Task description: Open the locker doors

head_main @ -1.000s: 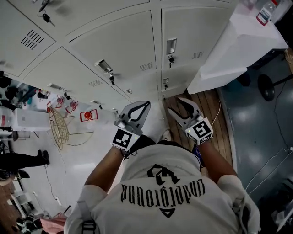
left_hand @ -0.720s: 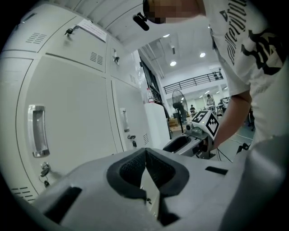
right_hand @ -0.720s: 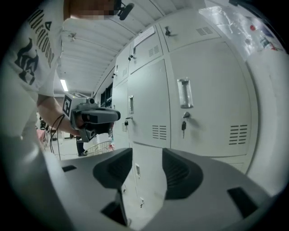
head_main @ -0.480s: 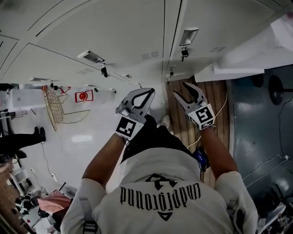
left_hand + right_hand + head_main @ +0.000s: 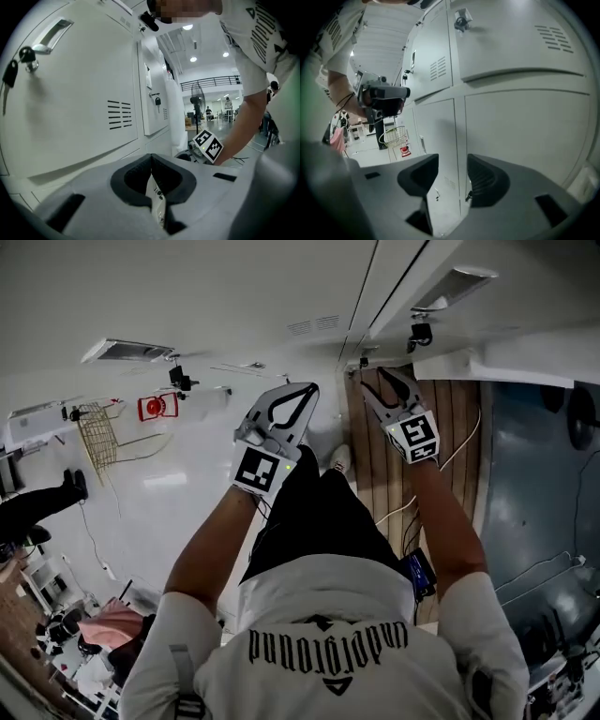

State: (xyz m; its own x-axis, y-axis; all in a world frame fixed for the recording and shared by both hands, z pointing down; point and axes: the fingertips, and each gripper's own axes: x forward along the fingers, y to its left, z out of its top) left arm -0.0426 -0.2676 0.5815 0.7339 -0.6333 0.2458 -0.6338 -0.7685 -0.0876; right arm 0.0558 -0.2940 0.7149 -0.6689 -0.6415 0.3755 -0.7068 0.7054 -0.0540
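Observation:
White metal locker doors (image 5: 234, 287) fill the top of the head view. One door has a recessed handle (image 5: 457, 282) with a key (image 5: 420, 332) hanging under it. My left gripper (image 5: 305, 390) is shut and empty, its tips meeting (image 5: 151, 157) in front of a vented door (image 5: 84, 108) with a keyed handle (image 5: 49, 35) high up. My right gripper (image 5: 380, 385) is open; its jaws have just been closing a little, with nothing between them. It faces the seam between two low doors (image 5: 457, 136), well short of them. A keyed lock (image 5: 461, 21) sits above.
A wire basket (image 5: 98, 427) and a red object (image 5: 157, 407) stand on the white floor at left. Wooden flooring (image 5: 450, 474) with a loose cable lies under my right arm. A white table edge (image 5: 525, 357) juts out at right. A person (image 5: 37, 507) stands at far left.
Both grippers have sunk down the locker front together. The handles and keys have slid up and outward in the head view, and the lower doors now face the grippers.

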